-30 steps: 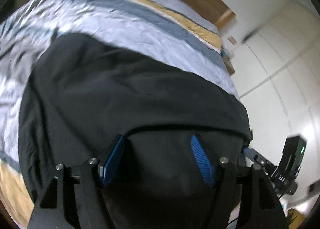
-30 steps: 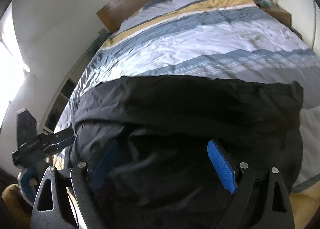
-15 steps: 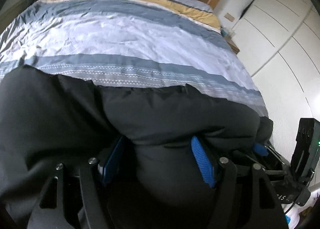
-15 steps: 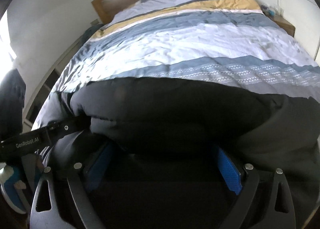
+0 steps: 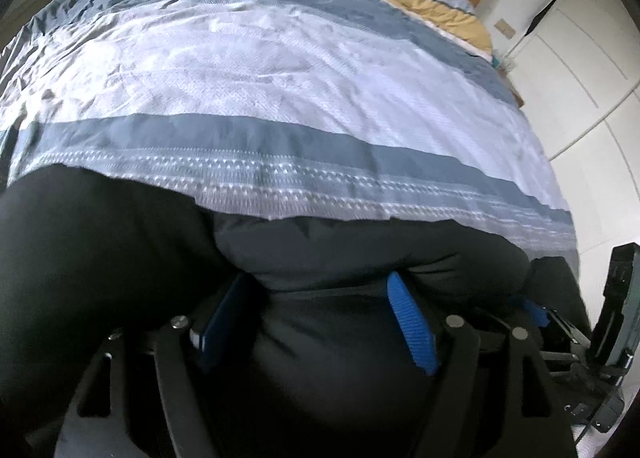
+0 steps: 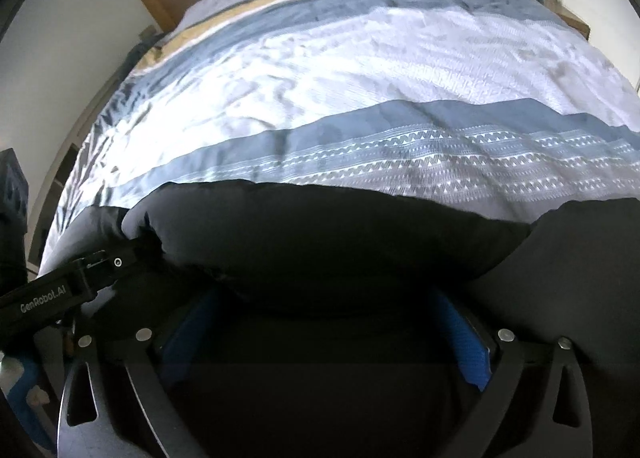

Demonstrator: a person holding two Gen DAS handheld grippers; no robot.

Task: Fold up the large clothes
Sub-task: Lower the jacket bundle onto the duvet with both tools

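Both tools had dropped toward the bed (image 5: 320,77), laying the folded black garment (image 6: 320,242) at its near edge. Left tool (image 5: 320,318) and right tool (image 6: 324,338) had just been opening, jaws wide, fabric bulging between them, apparently releasing the fold.

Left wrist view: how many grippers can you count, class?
2. The left gripper fills the bottom centre; the right gripper peeks in lower right, largely hidden. Both jaws have just been opening, the black garment between them.
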